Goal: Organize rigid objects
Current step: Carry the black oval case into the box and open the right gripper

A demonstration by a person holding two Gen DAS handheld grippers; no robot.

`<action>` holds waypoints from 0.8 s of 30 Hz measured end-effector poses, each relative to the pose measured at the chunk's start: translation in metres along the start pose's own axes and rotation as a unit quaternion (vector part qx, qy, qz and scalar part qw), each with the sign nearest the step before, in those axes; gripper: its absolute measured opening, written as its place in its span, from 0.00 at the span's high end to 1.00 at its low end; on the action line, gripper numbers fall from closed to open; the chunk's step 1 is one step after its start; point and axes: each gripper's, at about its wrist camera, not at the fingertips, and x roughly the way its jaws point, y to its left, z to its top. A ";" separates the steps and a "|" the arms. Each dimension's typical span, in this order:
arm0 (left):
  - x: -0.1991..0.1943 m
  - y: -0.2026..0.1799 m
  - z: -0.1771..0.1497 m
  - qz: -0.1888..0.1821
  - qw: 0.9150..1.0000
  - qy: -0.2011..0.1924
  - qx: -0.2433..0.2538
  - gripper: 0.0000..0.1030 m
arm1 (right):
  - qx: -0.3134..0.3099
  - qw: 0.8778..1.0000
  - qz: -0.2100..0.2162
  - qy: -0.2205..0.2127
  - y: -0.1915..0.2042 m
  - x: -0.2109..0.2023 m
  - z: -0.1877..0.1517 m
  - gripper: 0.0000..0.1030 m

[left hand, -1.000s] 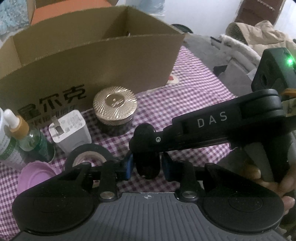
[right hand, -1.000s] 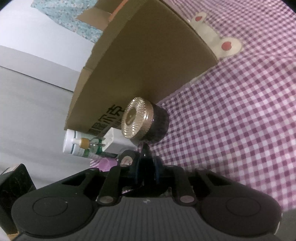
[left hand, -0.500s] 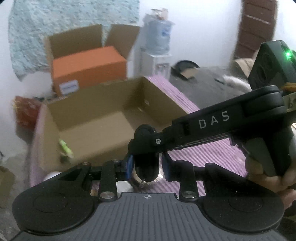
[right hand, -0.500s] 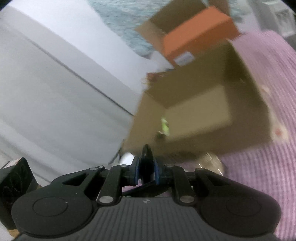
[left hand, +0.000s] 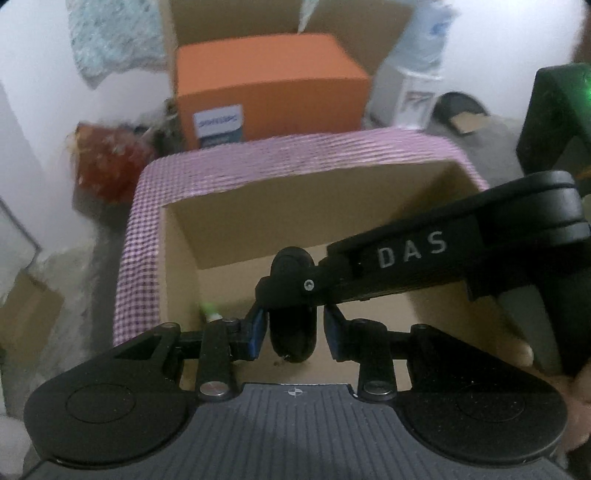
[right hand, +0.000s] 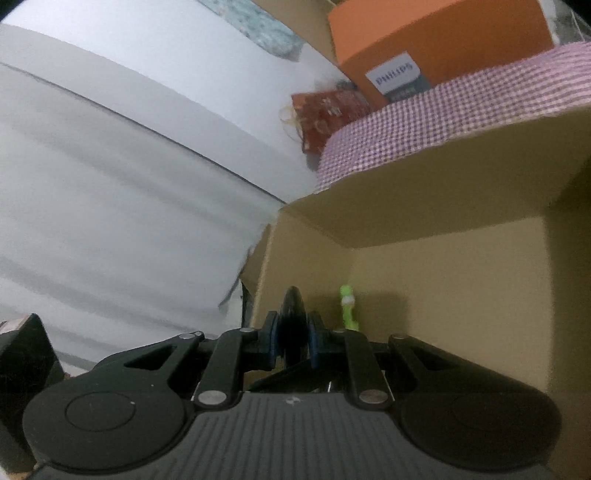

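Right wrist: black disc-shaped object [right hand: 291,325] stands edge-on, clamped.

The orange rectangular cardboard carton with a white-and-blue label [left hand: 269,92] is sitting inside a larger open brown cardboard box [left hand: 280,22] against the white wall [left hand: 33,55]. Left of the carton, a red patterned bag [left hand: 105,162] is leaning on the floor, and above that bag a pale blue patterned cloth [left hand: 110,40] is hanging on the wall. Right of the carton, a white water dispenser with a clear bottle [left hand: 417,74] is standing. The grey floor [left hand: 491,155] is stretching away right of the dispenser. In the right wrist view, white wall [right hand: 129,166] is filling everything left of the carton [right hand: 439,40].
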 end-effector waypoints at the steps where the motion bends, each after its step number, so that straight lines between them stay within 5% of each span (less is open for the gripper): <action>1: 0.007 0.003 0.003 0.008 1.000 0.005 -0.003 0.68 | 0.004 1.000 -0.005 0.004 -0.001 0.008 0.005 0.83; 11: 0.006 0.005 0.004 0.026 0.999 -0.002 -0.019 0.63 | 0.026 0.999 -0.040 0.002 -0.018 0.049 0.026 0.81; 17: -0.026 -0.004 -0.005 0.015 0.999 -0.031 -0.017 0.62 | 0.018 0.999 -0.032 -0.021 -0.010 0.018 0.020 0.81; 24: -0.092 -0.018 -0.038 -0.014 0.996 -0.085 -0.003 0.58 | -0.007 0.997 -0.002 -0.078 0.007 -0.070 -0.024 0.81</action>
